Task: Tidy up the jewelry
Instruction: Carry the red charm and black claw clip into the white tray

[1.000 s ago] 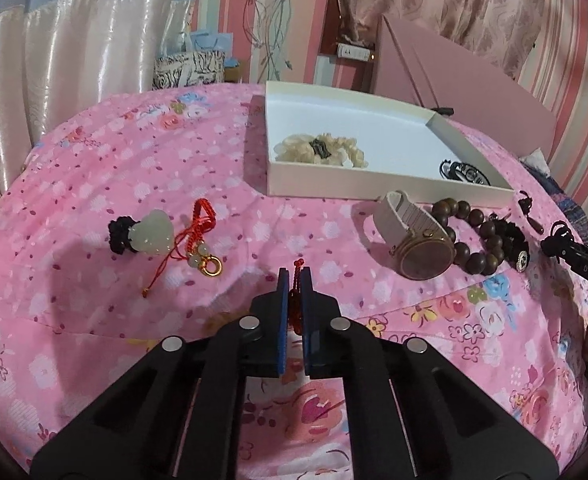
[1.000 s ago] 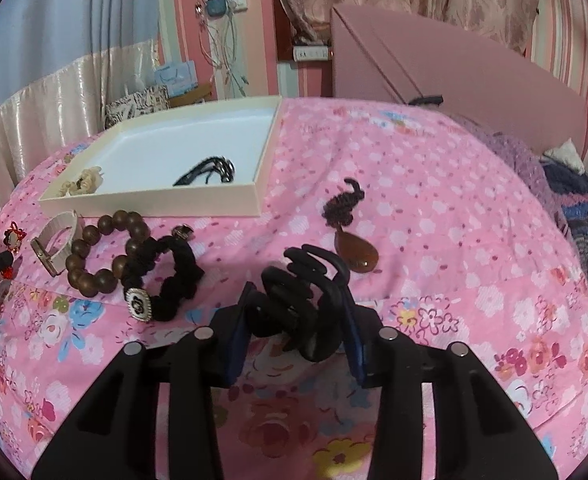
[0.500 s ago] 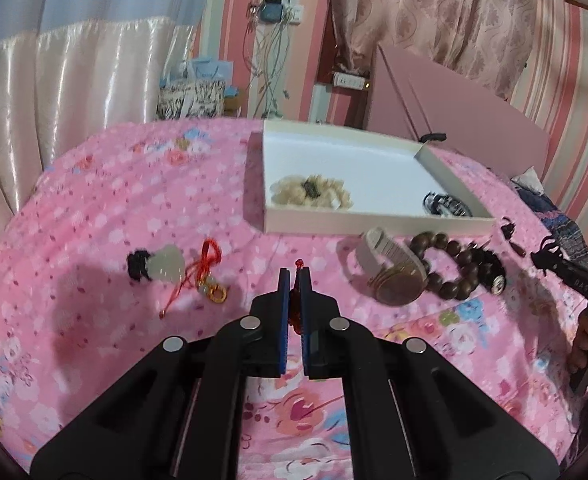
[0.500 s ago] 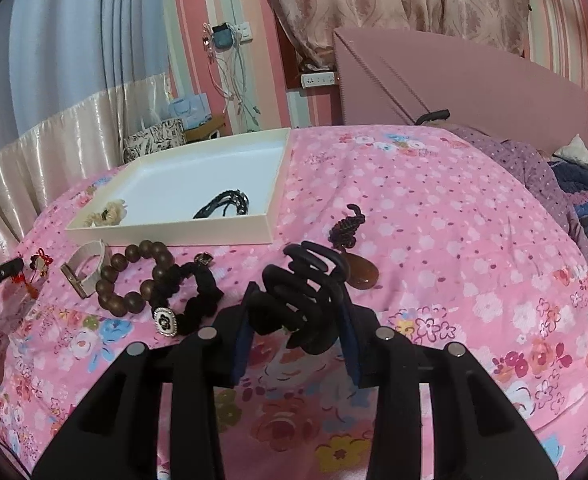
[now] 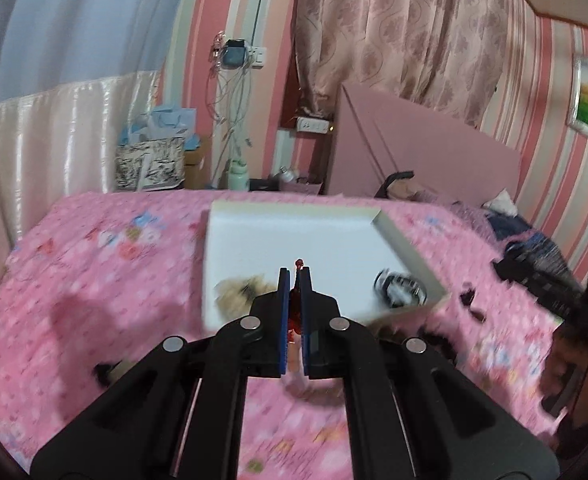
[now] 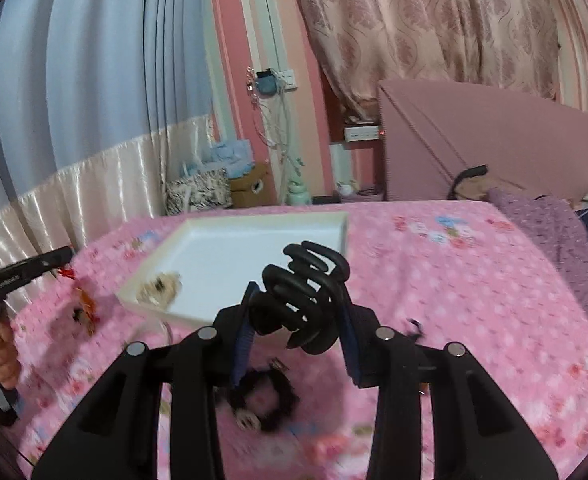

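My left gripper (image 5: 294, 276) is shut on a small red charm (image 5: 295, 312) and holds it above the near edge of the white tray (image 5: 286, 236). The tray holds a pale bead bracelet (image 5: 238, 292) and a black bracelet (image 5: 399, 286). My right gripper (image 6: 297, 308) is shut on a black claw hair clip (image 6: 299, 292), raised over the tray's near right corner (image 6: 230, 256). The left gripper with the dangling red charm (image 6: 82, 300) shows at the left of the right wrist view. A black scrunchie (image 6: 268, 400) lies on the bed below the right gripper.
The bed has a pink floral sheet (image 5: 94, 280). A pink headboard (image 5: 425, 152) stands behind the tray. A jade pendant (image 5: 114, 368) lies blurred on the sheet at the left. Bags and boxes (image 6: 214, 188) stand beyond the bed's far edge.
Both grippers have lifted and moved forward toward the tray with their items held. The watch and wooden beads have dropped out of sight below the left gripper.
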A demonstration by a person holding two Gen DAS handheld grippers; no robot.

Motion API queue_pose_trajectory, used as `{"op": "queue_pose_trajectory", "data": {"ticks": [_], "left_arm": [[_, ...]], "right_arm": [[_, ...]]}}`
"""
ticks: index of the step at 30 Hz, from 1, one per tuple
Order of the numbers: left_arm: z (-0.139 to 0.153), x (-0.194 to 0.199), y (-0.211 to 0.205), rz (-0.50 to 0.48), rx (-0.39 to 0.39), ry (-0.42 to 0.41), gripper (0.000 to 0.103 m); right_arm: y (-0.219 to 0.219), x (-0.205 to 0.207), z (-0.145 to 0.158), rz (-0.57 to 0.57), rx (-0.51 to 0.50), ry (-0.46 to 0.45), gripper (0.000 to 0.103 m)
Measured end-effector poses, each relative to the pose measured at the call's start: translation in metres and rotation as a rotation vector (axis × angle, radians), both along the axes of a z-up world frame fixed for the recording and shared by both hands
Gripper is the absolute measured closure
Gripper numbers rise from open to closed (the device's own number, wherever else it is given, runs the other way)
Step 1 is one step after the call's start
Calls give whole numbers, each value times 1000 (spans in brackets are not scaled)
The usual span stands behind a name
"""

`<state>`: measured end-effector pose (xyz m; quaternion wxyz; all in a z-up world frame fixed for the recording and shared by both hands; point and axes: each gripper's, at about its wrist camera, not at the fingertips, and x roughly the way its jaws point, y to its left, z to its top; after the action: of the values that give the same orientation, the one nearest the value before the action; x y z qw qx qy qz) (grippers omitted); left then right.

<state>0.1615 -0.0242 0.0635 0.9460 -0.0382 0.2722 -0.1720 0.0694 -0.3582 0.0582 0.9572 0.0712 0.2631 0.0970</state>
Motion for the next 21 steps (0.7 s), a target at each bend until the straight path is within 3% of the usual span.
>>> {"op": "queue_pose_trajectory", "data": {"ticks": [10,21], "left_arm": [[-3,68,-46,-13,-31,24,101],[-57,126,-66,14,-13,127,101]], "right_arm": [[35,78,-16,61,53,58,65],[64,130,-54,96,-8,152,65]]}}
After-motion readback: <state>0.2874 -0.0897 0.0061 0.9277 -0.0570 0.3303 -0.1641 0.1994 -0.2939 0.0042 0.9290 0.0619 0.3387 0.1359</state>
